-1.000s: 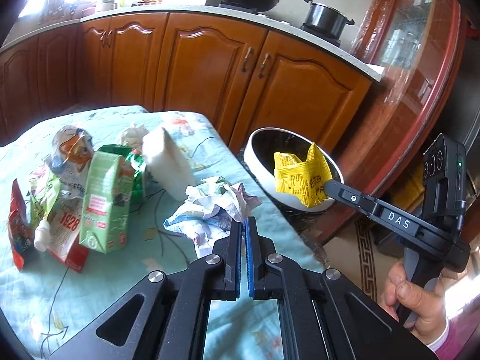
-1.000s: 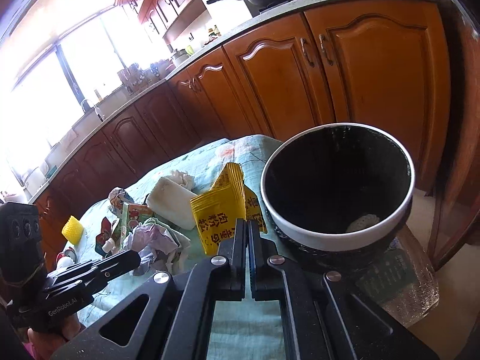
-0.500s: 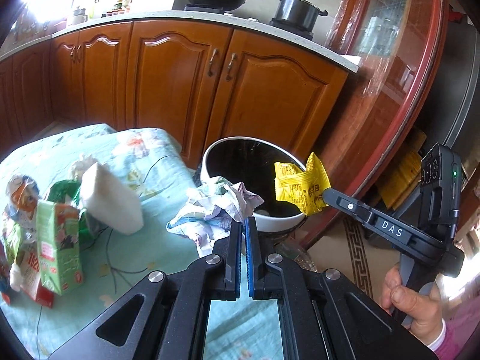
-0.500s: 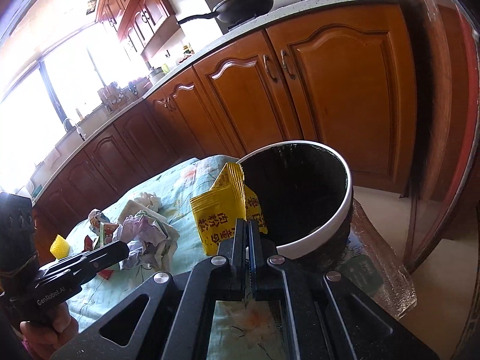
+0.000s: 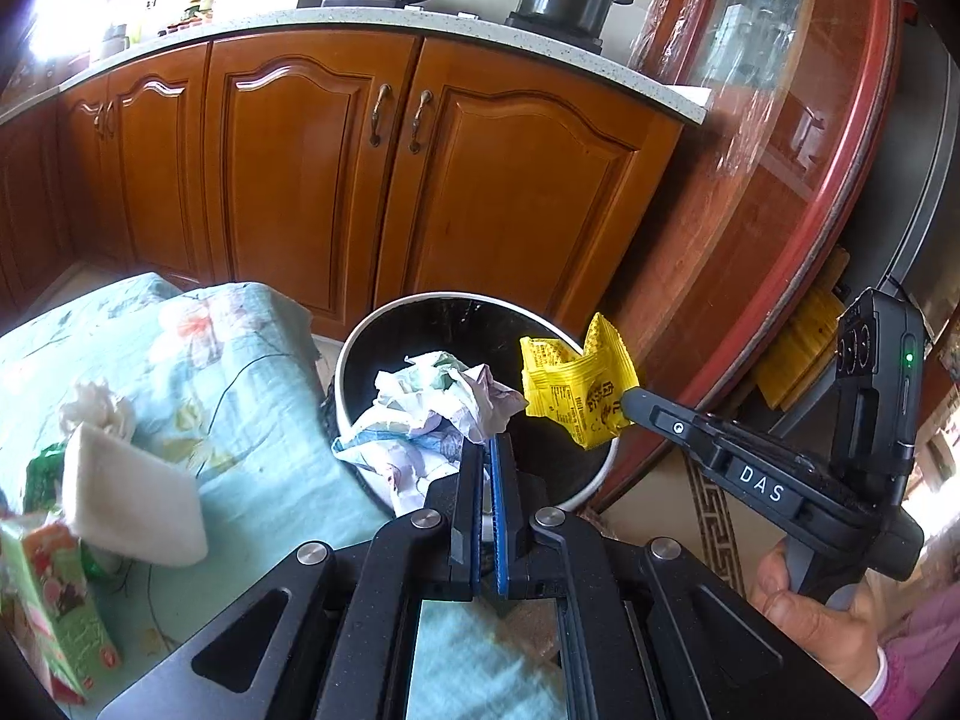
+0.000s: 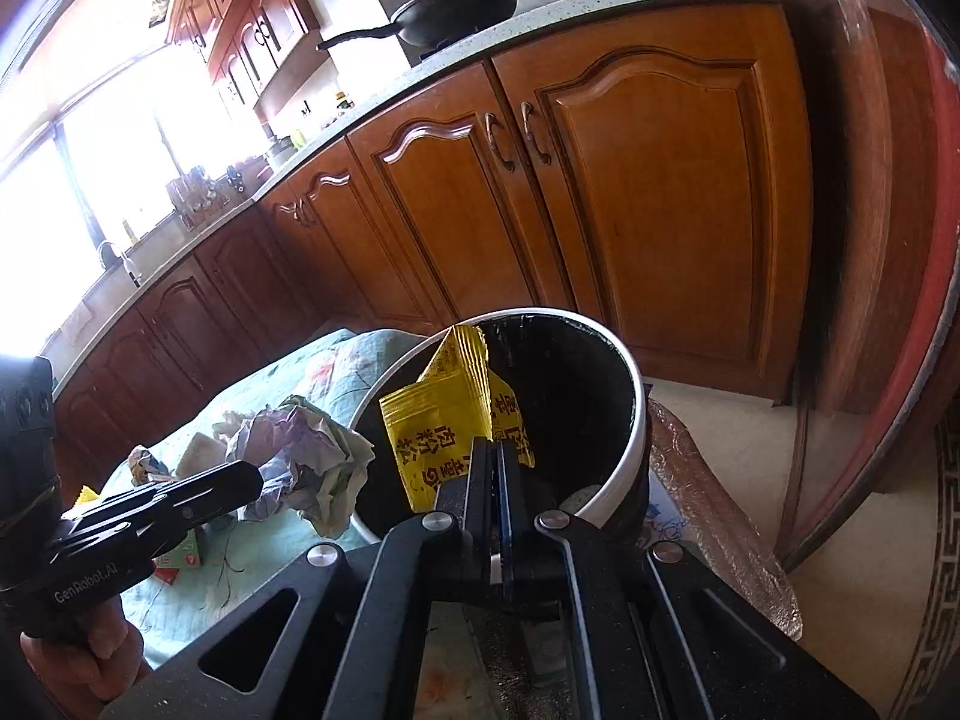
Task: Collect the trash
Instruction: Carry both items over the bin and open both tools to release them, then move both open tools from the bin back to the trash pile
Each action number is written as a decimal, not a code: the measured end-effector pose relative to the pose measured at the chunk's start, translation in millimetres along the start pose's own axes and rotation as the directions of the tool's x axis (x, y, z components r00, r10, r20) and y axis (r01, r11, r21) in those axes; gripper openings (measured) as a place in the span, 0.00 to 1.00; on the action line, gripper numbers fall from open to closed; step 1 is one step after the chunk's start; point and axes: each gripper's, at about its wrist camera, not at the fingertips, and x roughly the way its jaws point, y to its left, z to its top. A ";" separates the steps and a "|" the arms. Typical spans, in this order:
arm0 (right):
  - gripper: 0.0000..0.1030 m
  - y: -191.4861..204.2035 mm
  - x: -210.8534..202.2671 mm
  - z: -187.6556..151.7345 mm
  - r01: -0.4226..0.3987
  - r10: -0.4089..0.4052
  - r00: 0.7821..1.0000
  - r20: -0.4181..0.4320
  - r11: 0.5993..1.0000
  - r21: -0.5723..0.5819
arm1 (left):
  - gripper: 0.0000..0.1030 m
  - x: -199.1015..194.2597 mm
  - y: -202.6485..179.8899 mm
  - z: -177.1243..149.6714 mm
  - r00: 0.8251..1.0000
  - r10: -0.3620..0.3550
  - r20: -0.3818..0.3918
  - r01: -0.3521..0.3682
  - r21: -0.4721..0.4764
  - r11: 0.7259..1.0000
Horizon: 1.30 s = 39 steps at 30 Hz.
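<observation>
A black bin with a white rim stands at the end of the table. My left gripper is shut on a crumpled wad of paper and holds it over the bin's near rim; the wad also shows in the right wrist view. My right gripper is shut on a yellow snack packet and holds it over the bin's mouth; the packet also shows in the left wrist view, pinched by the right gripper.
On the floral tablecloth lie a white foam block, a green carton and a tissue. Wooden kitchen cabinets stand behind the bin. A red-framed glass cabinet is at the right.
Both grippers have moved with their loads toward the bin. The paper wad, which was over the table, now hangs over the bin's rim, and the yellow packet is over its mouth.
</observation>
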 end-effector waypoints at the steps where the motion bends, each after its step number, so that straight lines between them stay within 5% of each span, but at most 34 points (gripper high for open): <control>1: 0.01 -1.7 2.8 2.1 0.005 -0.005 1.000 -0.002 1.000 -0.001 | 0.01 5.3 -0.2 3.4 1.000 0.000 -0.004 0.000 0.001 1.000; 16: 0.02 -18.3 31.8 11.3 0.056 -0.057 0.997 -0.043 0.998 -0.012 | 0.02 65.8 -4.2 25.1 0.998 0.023 -0.064 -0.024 -0.005 1.000; 19: 0.07 -18.0 37.9 11.1 0.059 -0.060 0.996 -0.059 0.998 -0.014 | 0.20 70.7 -2.8 24.9 0.996 0.033 -0.085 -0.035 -0.022 0.999; 21: 0.15 -18.0 40.9 10.8 0.071 -0.071 0.995 -0.065 0.997 -0.013 | 0.51 66.7 -1.5 22.7 0.996 0.043 -0.073 -0.046 -0.036 0.998; 23: 0.56 -19.4 39.7 8.6 0.062 -0.062 0.996 -0.065 0.998 0.000 | 0.63 60.4 -0.5 18.9 0.997 0.059 -0.058 -0.062 -0.040 0.997; 25: 0.74 -20.5 36.3 6.4 0.053 -0.052 0.998 -0.045 0.999 0.013 | 0.65 54.1 1.3 12.9 0.997 0.062 -0.052 -0.064 -0.047 0.997; 39: 0.81 9.9 7.6 -17.1 -0.003 0.003 1.000 0.002 1.000 0.023 | 0.67 -19.3 20.1 -43.8 0.996 0.083 -0.013 -0.084 -0.069 0.994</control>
